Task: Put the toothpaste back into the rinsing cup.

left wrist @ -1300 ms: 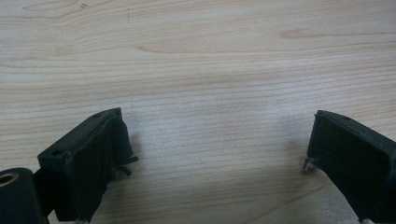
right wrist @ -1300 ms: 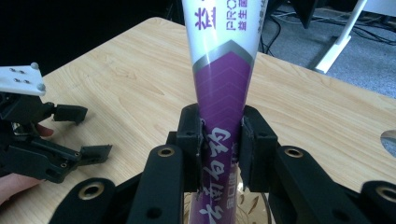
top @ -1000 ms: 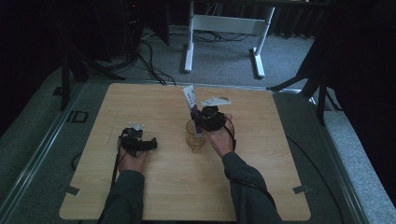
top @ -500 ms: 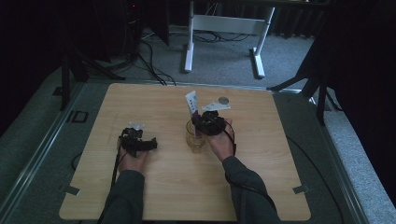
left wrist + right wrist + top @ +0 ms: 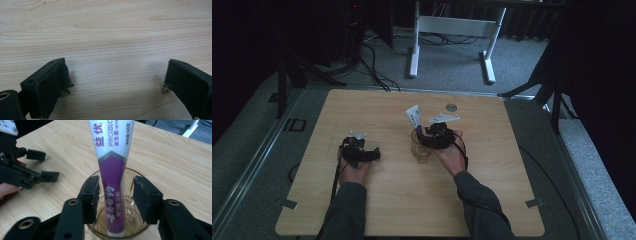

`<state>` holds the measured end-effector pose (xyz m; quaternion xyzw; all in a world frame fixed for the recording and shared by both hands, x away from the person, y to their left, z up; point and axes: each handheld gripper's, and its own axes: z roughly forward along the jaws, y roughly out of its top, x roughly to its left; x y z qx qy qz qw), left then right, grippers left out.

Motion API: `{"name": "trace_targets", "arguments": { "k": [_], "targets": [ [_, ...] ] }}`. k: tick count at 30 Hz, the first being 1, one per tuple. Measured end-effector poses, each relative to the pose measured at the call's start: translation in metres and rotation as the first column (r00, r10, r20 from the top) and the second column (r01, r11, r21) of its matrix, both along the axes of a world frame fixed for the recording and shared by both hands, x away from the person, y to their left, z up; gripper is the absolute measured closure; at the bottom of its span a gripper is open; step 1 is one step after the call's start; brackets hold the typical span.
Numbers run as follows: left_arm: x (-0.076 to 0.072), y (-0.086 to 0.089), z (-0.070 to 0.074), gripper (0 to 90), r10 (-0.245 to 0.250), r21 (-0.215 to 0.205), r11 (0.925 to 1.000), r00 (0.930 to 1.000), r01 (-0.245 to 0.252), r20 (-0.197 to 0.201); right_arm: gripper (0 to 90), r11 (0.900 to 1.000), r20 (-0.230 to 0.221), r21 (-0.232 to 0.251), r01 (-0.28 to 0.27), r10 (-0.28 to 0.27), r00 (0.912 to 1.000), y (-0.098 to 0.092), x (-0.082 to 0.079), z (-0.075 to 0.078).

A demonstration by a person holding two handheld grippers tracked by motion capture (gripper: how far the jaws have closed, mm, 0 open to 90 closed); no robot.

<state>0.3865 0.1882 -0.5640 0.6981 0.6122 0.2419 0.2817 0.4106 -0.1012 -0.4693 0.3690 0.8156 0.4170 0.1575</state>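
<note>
A white and purple toothpaste tube [image 5: 112, 157] stands upright in a clear glass cup [image 5: 140, 173] near the table's middle. My right gripper [image 5: 116, 192] hangs over the cup with a jaw on each side of the tube. The jaws are slightly apart and a gap shows at the right one, so it is open. From the high view, the tube [image 5: 413, 116] sticks up out of the cup [image 5: 421, 151] beside the right gripper [image 5: 432, 136]. My left gripper [image 5: 374, 154] rests on the wood to the left, open and empty [image 5: 116, 75].
A small round grey disc [image 5: 451, 106] lies near the far edge of the wooden table [image 5: 377, 210]. A white frame's legs [image 5: 414, 50] stand on the carpet beyond the table. Dark stands and cables flank both sides.
The tube has come down into the cup and now stands more upright. My right hand sank with it. The left gripper has stayed where it was.
</note>
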Motion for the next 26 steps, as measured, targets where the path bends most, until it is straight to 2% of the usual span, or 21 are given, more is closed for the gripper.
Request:
{"name": "trace_targets", "arguments": {
  "k": [3, 7, 15, 20, 26],
  "targets": [
    [0.0, 0.0, 0.0, 4.3, 0.001, 0.0, 1.0, 1.0, -0.001, 0.0, 50.6, 1.0, 0.013, -0.007, -0.007, 0.007, 0.9999, -0.004, -0.004, 0.002],
    [0.0, 0.0, 0.0, 4.3, 0.0, 0.0, 1.0, 1.0, 0.0, -0.001, 46.8, 1.0, 0.025, 0.02, -0.003, 0.003, 0.9997, -0.014, -0.009, 0.005],
    [0.0, 0.0, 0.0, 4.3, 0.0, 0.0, 1.0, 1.0, 0.0, -0.001, 45.9, 0.998, 0.054, 0.056, 0.003, -0.006, 0.9985, -0.04, -0.02, 0.015],
    [0.0, 0.0, 0.0, 4.3, 0.0, 0.0, 1.0, 1.0, 0.0, -0.001, 46.2, 0.997, 0.043, 0.073, 0.031, -0.034, 0.9985, -0.057, -0.024, 0.016],
    [0.0, 0.0, 0.0, 4.3, 0.0, 0.0, 1.0, 1.0, 0.0, 0.0, 46.1, 0.993, 0.014, 0.096, 0.071, -0.073, 0.9973, -0.078, -0.028, 0.008]
  ]
}}
